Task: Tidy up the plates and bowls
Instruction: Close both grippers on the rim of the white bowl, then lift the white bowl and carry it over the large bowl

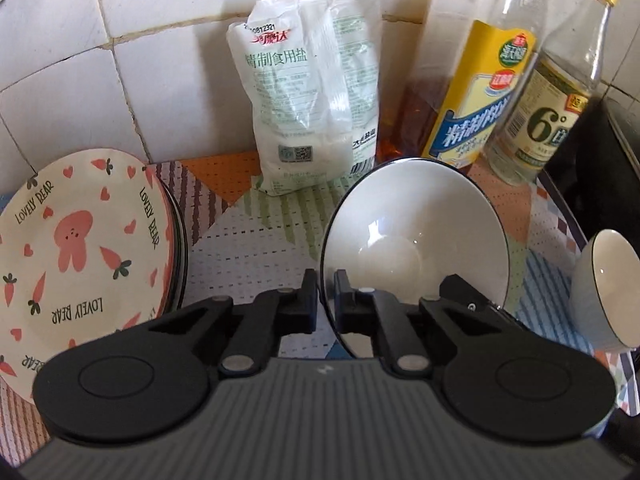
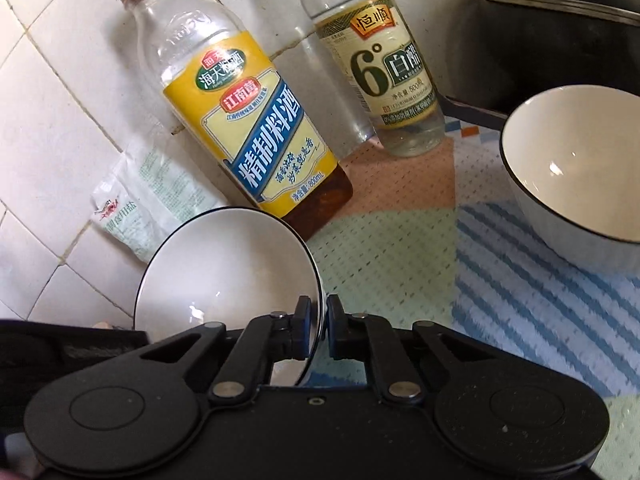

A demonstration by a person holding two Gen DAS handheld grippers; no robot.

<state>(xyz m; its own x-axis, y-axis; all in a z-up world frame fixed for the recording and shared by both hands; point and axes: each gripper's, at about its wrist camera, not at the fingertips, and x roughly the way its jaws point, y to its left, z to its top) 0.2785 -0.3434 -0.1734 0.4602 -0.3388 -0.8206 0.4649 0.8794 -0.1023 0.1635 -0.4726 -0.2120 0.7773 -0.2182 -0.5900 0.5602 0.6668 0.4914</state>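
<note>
The left gripper (image 1: pixel 326 294) is clamped on the rim of a white bowl (image 1: pixel 416 248), one finger outside the dark-edged lip and one inside. The bowl is tilted up on edge, its hollow facing the camera, ahead and to the right of the fingers. To the gripper's left lies a stack of plates (image 1: pixel 80 248); the top one is printed with a pink bear, carrots and hearts. Far right, a second bowl (image 1: pixel 604 288) is partly in view, well apart from the first. Straight ahead, a salt bag (image 1: pixel 308 100) leans on the tiled wall (image 1: pixel 120 60), and right of it stand a wine bottle (image 1: pixel 480 96) and a vinegar bottle (image 1: pixel 560 92). All rest on a patterned mat (image 1: pixel 248 248).

The right gripper (image 2: pixel 319 318) is likewise closed on a white bowl's rim (image 2: pixel 228 272), which passes between its fingers; this bowl sits ahead and left of it, tipped up. Whether it is the same bowl the left one grips cannot be told. Ahead and right, another bowl (image 2: pixel 572 168) stands upright on the mat (image 2: pixel 400 248). Beyond are the wine bottle (image 2: pixel 248 120), the vinegar bottle (image 2: pixel 384 64), the salt bag (image 2: pixel 136 204) at far left, and a dark pot (image 2: pixel 560 32) at upper right.
</note>
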